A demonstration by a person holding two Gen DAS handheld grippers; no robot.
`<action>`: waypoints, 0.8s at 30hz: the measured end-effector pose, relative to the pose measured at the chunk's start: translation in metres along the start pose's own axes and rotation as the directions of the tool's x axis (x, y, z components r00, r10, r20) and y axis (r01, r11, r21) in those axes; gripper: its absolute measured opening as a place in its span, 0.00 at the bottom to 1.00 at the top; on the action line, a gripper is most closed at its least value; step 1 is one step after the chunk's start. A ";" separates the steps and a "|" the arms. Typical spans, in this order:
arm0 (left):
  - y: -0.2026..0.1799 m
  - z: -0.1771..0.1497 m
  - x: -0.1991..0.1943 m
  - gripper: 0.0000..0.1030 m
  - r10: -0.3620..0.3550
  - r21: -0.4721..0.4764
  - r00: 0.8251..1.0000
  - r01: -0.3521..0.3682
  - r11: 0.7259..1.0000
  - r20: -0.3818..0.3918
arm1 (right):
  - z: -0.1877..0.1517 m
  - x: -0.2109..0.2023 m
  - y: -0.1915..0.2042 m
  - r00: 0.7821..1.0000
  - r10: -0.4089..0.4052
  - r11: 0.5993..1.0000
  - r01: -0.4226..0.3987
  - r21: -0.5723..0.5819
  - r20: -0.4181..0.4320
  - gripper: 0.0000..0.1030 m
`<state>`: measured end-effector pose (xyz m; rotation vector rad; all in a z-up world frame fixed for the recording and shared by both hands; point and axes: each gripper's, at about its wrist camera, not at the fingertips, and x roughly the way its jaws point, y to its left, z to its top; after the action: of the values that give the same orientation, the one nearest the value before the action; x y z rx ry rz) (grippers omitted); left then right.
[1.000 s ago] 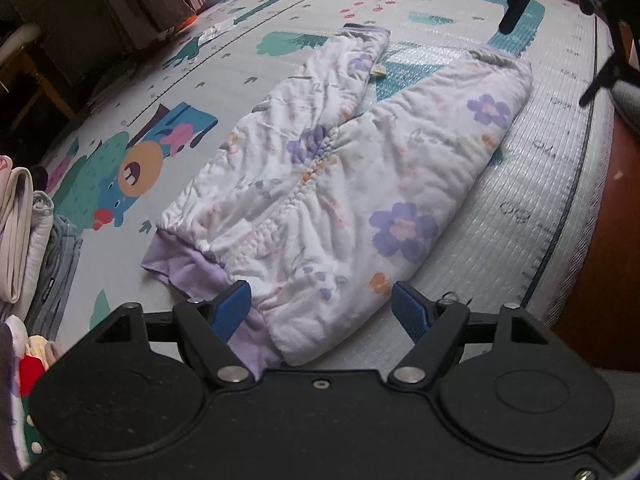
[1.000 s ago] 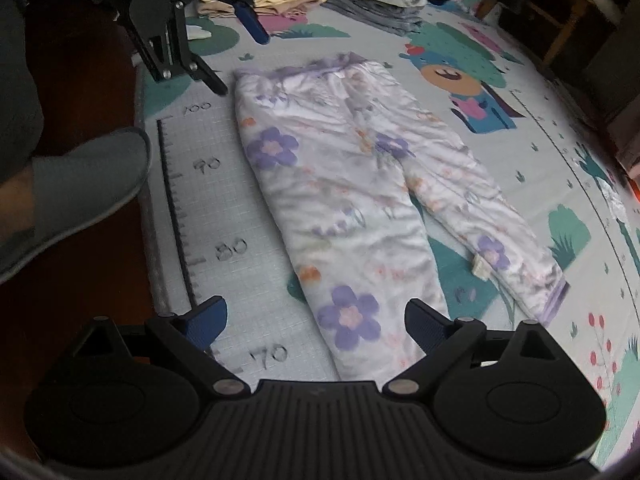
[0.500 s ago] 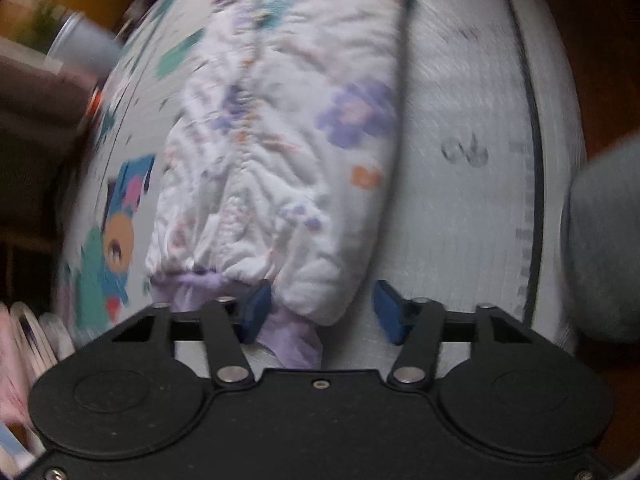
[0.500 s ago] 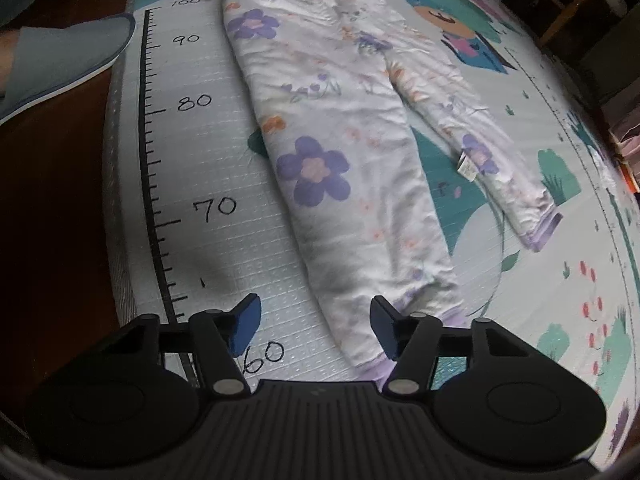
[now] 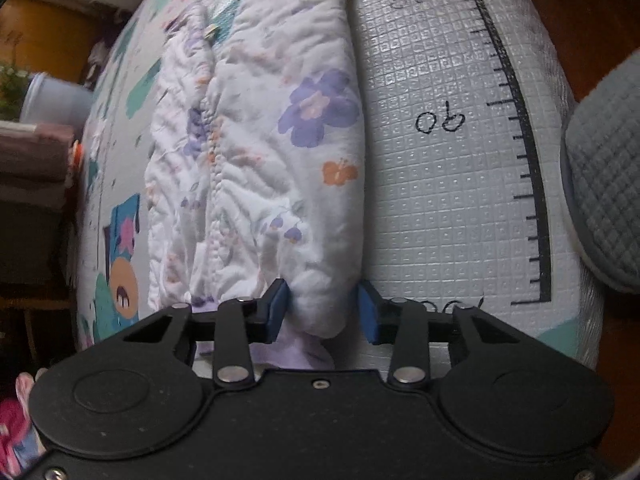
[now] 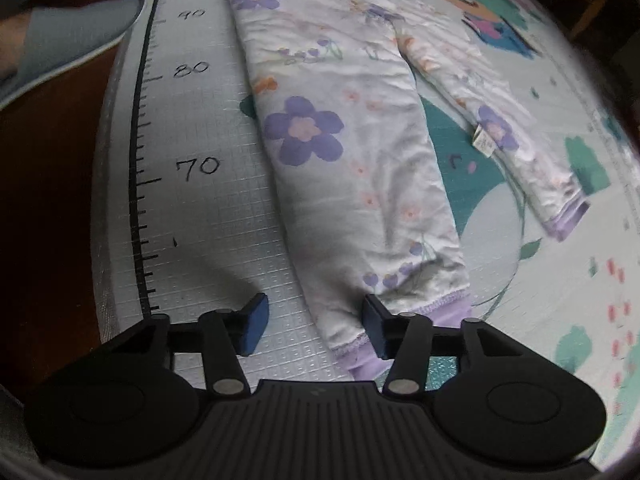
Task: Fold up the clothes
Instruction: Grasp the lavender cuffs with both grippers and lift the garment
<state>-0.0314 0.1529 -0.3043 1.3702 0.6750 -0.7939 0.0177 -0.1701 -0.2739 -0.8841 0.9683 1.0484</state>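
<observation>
White quilted pants with purple flowers lie flat on a play mat, legs apart. In the left wrist view the waist end of the pants is right in front. My left gripper is open, its blue pads straddling the waist corner nearest the ruler print. My right gripper is open at the lilac cuff of the near leg; its right pad rests over the cuff's edge, its left pad over bare mat. The far leg ends in a lilac cuff at right.
A grey slipper sits on the brown floor beside the mat's edge; it also shows in the right wrist view. A ruler print runs along the mat edge. Folded clothes and furniture stand at left.
Both grippers have moved down and close to the pants, the left to the waist corner, the right to the near leg's cuff. Both jaws have narrowed but stay open.
</observation>
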 end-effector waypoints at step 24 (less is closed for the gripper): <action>0.056 0.006 -0.043 0.06 -0.123 -0.421 0.992 0.129 0.898 0.042 | -0.001 -0.075 -0.053 0.995 0.086 0.996 -0.088 0.033 0.041 0.10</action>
<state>-0.0110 0.1523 -0.2363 0.9306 0.8753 -0.7068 0.0534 -0.2058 -0.1967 -0.7953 0.9960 1.1161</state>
